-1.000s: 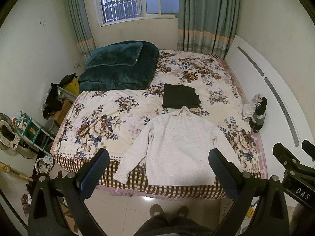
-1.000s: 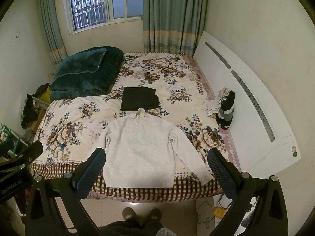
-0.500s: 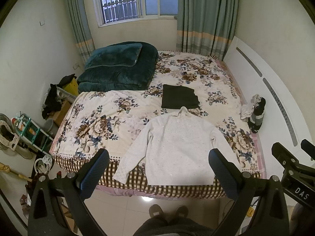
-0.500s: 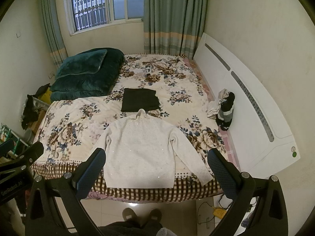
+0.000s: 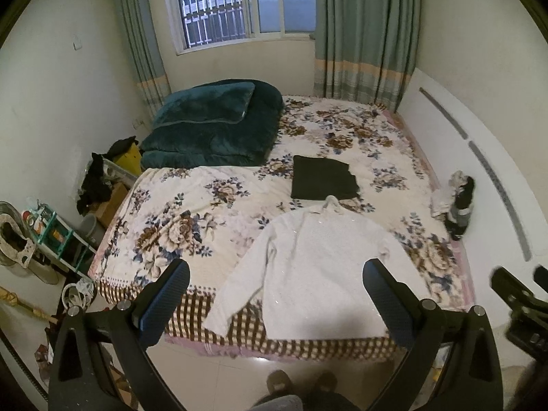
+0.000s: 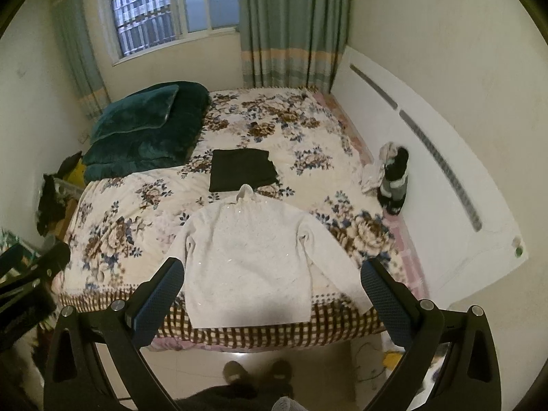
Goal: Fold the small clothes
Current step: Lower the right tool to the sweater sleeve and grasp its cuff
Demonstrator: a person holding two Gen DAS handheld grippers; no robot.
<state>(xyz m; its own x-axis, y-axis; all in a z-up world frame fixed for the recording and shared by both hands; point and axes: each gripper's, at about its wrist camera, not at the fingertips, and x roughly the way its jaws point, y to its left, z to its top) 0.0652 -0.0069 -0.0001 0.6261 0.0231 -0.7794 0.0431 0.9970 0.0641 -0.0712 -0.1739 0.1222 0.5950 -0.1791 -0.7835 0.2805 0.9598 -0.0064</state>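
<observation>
A white long-sleeved sweater (image 5: 318,267) (image 6: 250,260) lies spread flat, sleeves out, at the near edge of a floral bed (image 5: 191,212) (image 6: 113,226). Just beyond its collar sits a folded dark garment (image 5: 322,178) (image 6: 241,169). My left gripper (image 5: 275,277) hangs open high above the bed's near edge, nothing between its blue-padded fingers (image 5: 164,301). My right gripper (image 6: 269,274) is likewise open and empty, over the sweater's hem. Each gripper shows at the other view's edge.
A folded dark green duvet (image 5: 209,126) (image 6: 144,126) fills the bed's far left. A bundle of dark and light clothes (image 5: 457,205) (image 6: 390,178) leans against the white headboard (image 5: 479,178) on the right. Shelves and clutter (image 5: 44,236) crowd the left floor. The person's feet (image 5: 298,382) stand on tile.
Both cameras have drifted a little and tilted; the sweater sits slightly further right in the left wrist view. The clothes lie as before and both grippers stay open.
</observation>
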